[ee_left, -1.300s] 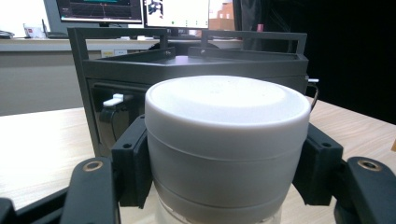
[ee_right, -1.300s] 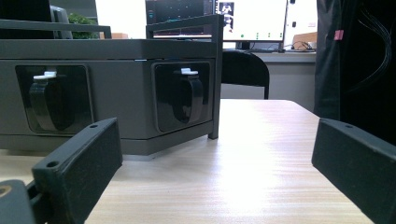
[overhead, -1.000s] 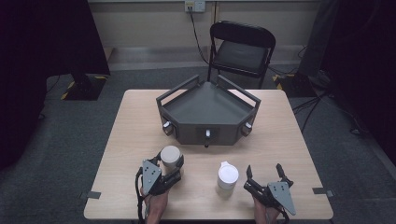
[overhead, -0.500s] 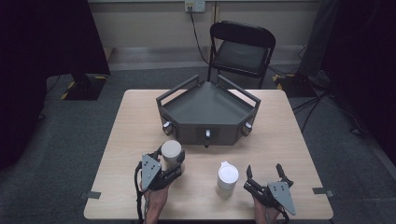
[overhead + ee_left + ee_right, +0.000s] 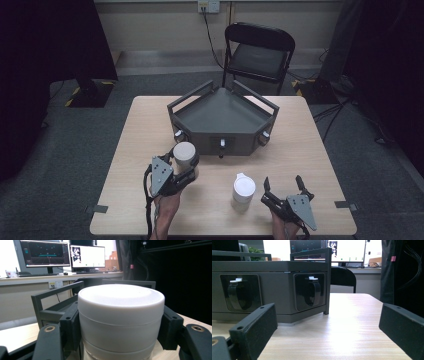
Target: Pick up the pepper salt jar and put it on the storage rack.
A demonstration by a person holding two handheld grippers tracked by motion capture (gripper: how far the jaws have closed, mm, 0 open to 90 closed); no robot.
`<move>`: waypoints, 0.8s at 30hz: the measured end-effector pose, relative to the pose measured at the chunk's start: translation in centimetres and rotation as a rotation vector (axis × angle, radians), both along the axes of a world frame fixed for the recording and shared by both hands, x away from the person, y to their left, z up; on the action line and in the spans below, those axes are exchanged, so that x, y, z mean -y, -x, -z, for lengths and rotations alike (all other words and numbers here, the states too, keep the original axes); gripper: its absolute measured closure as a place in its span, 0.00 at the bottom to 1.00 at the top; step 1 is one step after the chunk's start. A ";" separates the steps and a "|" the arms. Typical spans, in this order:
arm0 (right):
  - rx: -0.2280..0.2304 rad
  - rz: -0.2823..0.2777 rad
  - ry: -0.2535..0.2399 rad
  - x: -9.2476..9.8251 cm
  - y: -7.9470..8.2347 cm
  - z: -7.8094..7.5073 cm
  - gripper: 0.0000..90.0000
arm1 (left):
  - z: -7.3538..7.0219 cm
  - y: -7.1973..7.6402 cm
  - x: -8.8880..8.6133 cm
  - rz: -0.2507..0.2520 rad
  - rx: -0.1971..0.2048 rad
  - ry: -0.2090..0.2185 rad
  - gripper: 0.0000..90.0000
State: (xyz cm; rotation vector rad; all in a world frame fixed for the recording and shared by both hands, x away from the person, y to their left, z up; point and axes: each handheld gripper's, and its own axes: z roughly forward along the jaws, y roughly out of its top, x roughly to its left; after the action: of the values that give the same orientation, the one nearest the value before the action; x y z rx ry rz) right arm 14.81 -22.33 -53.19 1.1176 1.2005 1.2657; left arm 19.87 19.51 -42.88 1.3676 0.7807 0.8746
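Observation:
A pale round jar [image 5: 184,154] with a flat lid sits between the jaws of my left gripper [image 5: 186,165], which is shut on its sides and holds it just above the wooden table [image 5: 310,150]. In the left gripper view the jar [image 5: 121,315] is close up, with black pads [image 5: 71,327] pressed on both flanks. A second white lidded container [image 5: 244,188] stands on the table near the front. To its right my right gripper [image 5: 283,182] rests low with jaws wide apart and nothing between them. The right gripper view shows these open jaws [image 5: 329,322] over bare tabletop.
A grey angular tray box [image 5: 240,142] with raised rails stands mid-table, with latches [image 5: 313,291] on its front faces. Its rail [image 5: 50,302] rises just behind the held jar. A black folding chair [image 5: 260,55] stands beyond the far edge. Monitors [image 5: 87,256] sit on a distant desk.
My left gripper has lifted the jar off the table and carried it slightly toward the grey box. The right gripper and the white container have stayed put.

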 end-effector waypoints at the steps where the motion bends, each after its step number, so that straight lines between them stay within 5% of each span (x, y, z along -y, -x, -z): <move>1: 0.000 0.000 0.000 0.0 0.0 0.0 0.00 | -0.1 -0.1 0.0 0.002 0.001 -0.002 0.38; 24: 0.000 0.000 0.000 0.0 0.0 0.0 0.00 | -3.4 -2.8 0.8 0.032 0.023 -0.016 0.38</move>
State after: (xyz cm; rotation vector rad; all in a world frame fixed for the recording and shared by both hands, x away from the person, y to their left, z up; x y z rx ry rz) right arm 14.81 -22.33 -53.19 1.1175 1.2003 1.2660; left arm 22.70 18.69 -39.50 1.3787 0.7332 0.8716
